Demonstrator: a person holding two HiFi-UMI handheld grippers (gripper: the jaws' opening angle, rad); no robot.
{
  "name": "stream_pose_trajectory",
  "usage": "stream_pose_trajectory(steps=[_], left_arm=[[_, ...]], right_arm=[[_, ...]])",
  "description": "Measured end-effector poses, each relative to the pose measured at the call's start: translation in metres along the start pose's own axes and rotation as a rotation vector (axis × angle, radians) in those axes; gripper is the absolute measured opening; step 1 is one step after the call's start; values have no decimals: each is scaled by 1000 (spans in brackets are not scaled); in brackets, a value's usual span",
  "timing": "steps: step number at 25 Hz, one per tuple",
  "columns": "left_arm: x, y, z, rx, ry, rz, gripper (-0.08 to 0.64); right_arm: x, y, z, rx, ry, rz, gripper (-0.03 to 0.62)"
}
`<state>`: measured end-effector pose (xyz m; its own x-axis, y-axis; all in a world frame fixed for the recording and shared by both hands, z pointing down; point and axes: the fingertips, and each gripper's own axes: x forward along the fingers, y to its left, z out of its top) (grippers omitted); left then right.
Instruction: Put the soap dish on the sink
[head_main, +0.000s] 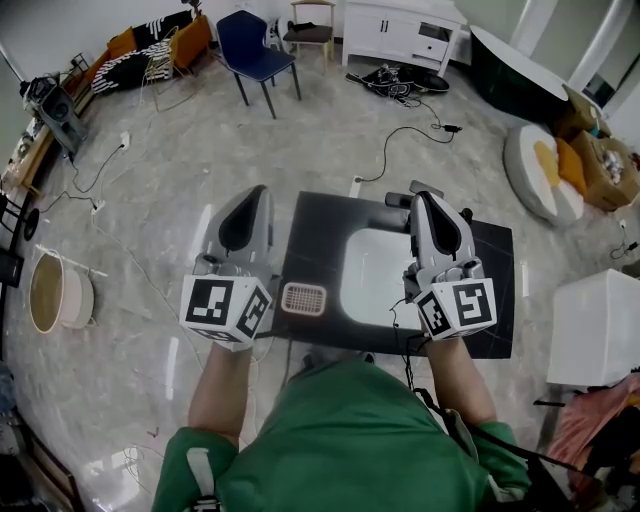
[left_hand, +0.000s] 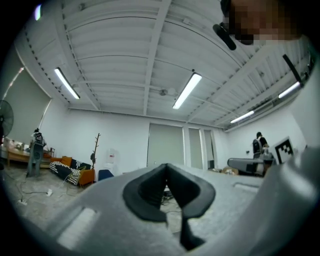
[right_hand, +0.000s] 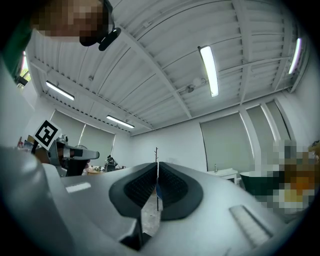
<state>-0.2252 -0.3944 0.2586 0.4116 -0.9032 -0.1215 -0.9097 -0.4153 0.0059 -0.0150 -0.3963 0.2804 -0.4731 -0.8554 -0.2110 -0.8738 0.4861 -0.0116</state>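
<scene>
A pink slatted soap dish (head_main: 303, 298) lies on the black counter (head_main: 310, 240), just left of the white sink basin (head_main: 375, 275). My left gripper (head_main: 253, 193) is held left of the counter, beside the dish and above it, shut and empty. My right gripper (head_main: 425, 197) hangs over the basin's right side, also shut with nothing in it. In the left gripper view the gripper (left_hand: 166, 168) points up at the far wall and ceiling, its pads touching. The gripper (right_hand: 157, 166) in the right gripper view points the same way, pads together. Neither gripper view shows the dish.
A dark faucet (head_main: 398, 201) stands at the basin's far edge. A white box (head_main: 597, 328) sits to the right, a beige tub (head_main: 55, 292) on the floor to the left. Cables (head_main: 405, 135) run across the floor beyond the counter. A blue chair (head_main: 255, 48) stands farther back.
</scene>
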Motion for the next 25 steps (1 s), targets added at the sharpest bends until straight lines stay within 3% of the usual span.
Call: stream_pose_trajectory(steps=[25], left_arm=[[6, 4, -7, 21, 21, 22, -3]], right_arm=[[5, 0, -2, -16, 15, 19, 8]])
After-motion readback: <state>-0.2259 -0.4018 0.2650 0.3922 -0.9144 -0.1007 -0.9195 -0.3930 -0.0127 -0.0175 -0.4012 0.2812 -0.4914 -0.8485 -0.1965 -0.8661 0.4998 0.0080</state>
